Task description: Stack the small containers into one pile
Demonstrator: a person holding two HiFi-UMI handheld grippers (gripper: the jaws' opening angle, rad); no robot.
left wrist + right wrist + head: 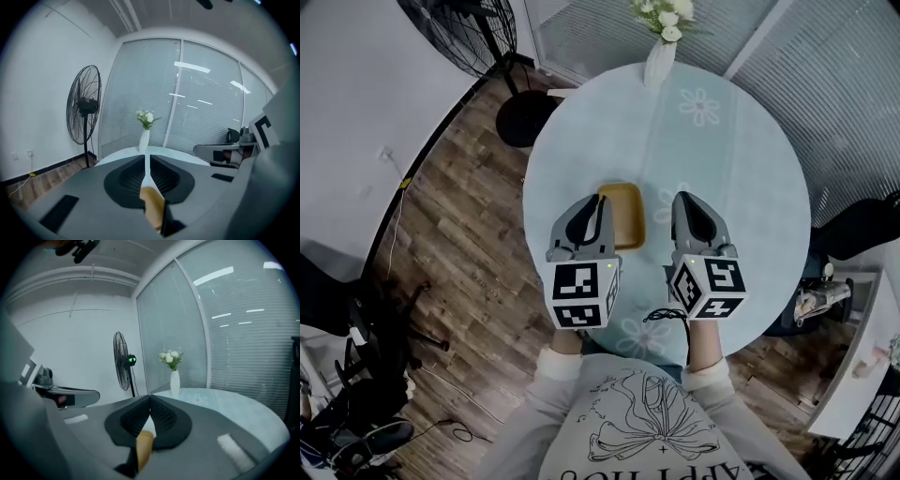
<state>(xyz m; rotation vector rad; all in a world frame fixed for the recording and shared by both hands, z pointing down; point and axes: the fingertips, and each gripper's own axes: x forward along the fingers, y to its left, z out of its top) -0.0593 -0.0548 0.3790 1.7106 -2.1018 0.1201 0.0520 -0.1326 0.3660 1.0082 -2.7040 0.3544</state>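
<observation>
A yellow rounded-square container [623, 214] lies on the round pale-blue table [741, 159], near its front. Both grippers hang above the table on either side of it and hold nothing. My left gripper [602, 202] is over the container's left edge; in the left gripper view [147, 161] a thin slit shows between its pads, with the yellow container [152, 206] glimpsed below. My right gripper [682, 199] is just right of the container; in the right gripper view [150, 399] its tips meet, and the container [143, 448] shows beneath them.
A white vase of white flowers [659, 58] stands at the table's far edge. A black standing fan [469, 33] is on the wooden floor at the far left. A dark chair [862, 225] sits to the right, before the blinds.
</observation>
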